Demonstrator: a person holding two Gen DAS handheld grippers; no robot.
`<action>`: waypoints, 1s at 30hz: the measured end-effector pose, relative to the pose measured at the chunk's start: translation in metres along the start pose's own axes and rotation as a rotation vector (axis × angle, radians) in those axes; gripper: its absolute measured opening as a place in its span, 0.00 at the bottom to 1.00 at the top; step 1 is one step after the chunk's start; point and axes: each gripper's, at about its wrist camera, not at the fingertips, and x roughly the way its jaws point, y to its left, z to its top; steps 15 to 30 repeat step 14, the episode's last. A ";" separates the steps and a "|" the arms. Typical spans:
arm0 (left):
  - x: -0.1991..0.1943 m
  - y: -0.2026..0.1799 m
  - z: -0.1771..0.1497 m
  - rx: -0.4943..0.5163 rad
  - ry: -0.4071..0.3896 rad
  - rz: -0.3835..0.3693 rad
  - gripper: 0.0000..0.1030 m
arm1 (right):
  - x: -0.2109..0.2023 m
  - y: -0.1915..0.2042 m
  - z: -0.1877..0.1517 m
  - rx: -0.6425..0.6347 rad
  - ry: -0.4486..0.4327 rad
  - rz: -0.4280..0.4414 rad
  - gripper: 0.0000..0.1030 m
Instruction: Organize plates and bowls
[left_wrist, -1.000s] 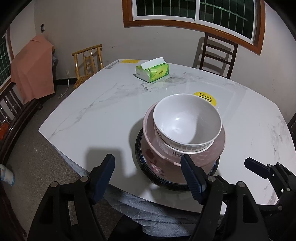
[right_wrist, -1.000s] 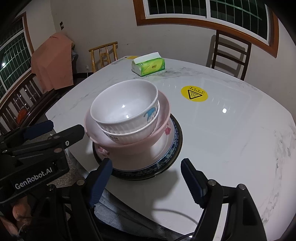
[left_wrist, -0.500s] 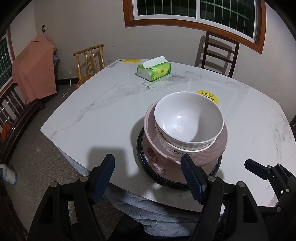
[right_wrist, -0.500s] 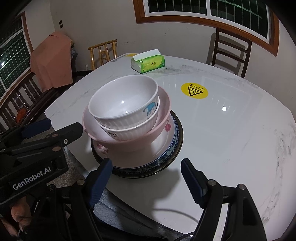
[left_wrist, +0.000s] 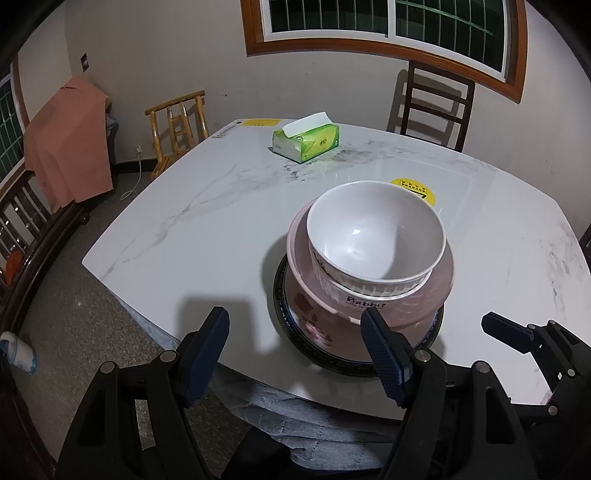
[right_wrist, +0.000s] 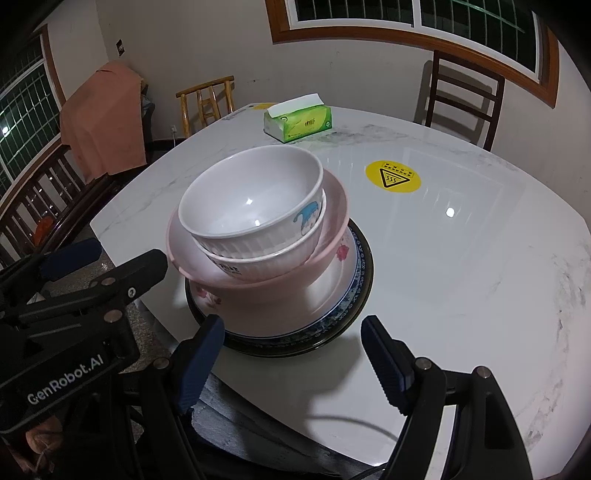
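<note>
Stack, near edge of counter (left_wrist: 207, 229): white bowl (left_wrist: 375, 236) in ribbed bowl (right_wrist: 258, 264), pink bowl (right_wrist: 280, 280), plates (right_wrist: 347, 295). Left tongs (left_wrist: 295, 350) wide, empty; stack ahead-right. Right tongs (right_wrist: 291, 354) wide, empty; stack straight ahead, so nearer-aligned. No long axis.

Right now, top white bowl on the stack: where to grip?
Take the top white bowl by its rim, one finger inside, one outside, coming from above on the near side. The rim stands clear above the pink bowl; its lower wall is nested and unreachable.
</note>
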 end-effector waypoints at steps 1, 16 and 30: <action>0.000 0.000 0.000 0.000 -0.002 -0.001 0.69 | 0.001 0.000 0.000 0.002 0.002 0.002 0.76; 0.000 -0.002 -0.001 0.019 -0.002 -0.018 0.70 | 0.003 0.003 0.002 0.002 0.002 0.006 0.76; 0.000 -0.002 -0.001 0.019 -0.002 -0.018 0.70 | 0.003 0.003 0.002 0.002 0.002 0.006 0.76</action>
